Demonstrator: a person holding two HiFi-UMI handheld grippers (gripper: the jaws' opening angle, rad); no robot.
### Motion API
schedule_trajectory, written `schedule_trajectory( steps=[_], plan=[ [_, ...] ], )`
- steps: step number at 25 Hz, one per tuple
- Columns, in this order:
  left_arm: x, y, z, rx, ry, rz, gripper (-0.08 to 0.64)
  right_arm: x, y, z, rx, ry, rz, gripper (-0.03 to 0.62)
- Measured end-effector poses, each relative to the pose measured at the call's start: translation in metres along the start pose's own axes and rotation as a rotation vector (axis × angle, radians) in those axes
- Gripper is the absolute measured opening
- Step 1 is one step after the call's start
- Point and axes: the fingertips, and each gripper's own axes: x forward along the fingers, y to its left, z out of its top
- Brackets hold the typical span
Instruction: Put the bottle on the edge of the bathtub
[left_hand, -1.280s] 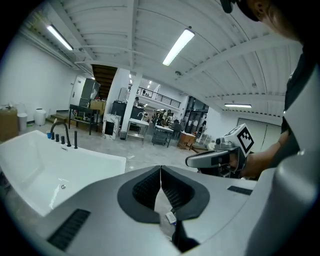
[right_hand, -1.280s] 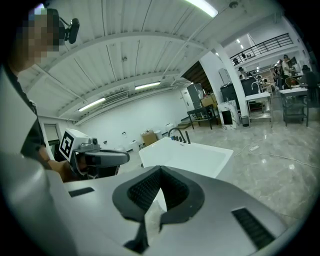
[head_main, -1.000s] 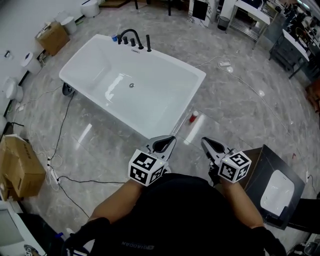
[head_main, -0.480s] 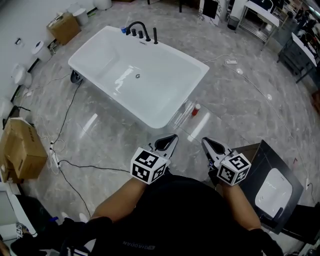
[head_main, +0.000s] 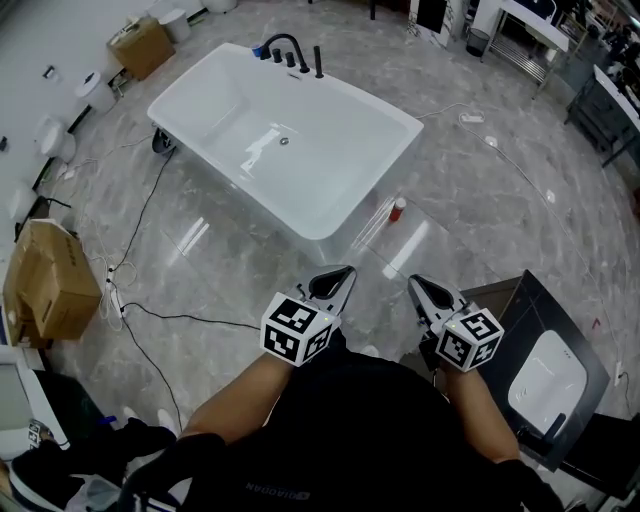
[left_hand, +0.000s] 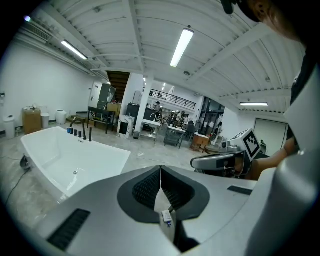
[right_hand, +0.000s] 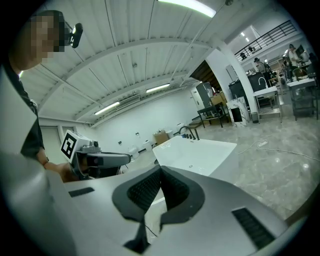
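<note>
Since a second ago the white rectangular freestanding bathtub (head_main: 392, 165) and the small bottle with the red top (head_main: 397, 209) have slid upward and a little to the right in the head view, and more of the brown cardboard box (head_main: 45, 290) shows at the left. Both tools sit in much the same spot low in the frame, so I judge the head has turned or shifted rather than anything having been handled.

The bottle stands on the glossy grey marble floor (head_main: 490, 210), just beside the tub's near corner and apart from both tools. It is too small here to tell its body colour or whether it is capped tight; only the red top reads clearly.

The left gripper (head_main: 338, 280) has its jaws pressed together with nothing between them, and the right gripper (head_main: 420, 288) is likewise fully closed and empty. Both are held close to the person's body and point toward the tub.

As I read it, the task is at its very start: the approach to the bottle, with no pick-up yet. The next move calls for closing the gap to the bottle, opening one claw, probably the right since the bottle lies on that side, lowering it to floor level and setting the jaws around the bottle's body before lifting it to the tub's flat rim.
</note>
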Motion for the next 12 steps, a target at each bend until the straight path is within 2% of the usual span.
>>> schedule_trajectory(
  steps=[12],
  plan=[
    [-0.016,-0.027,-0.016,0.004,0.007,0.029,0.017,-0.020,0.008,-0.018,-0.001,0.008,0.033,0.035]
  ],
)
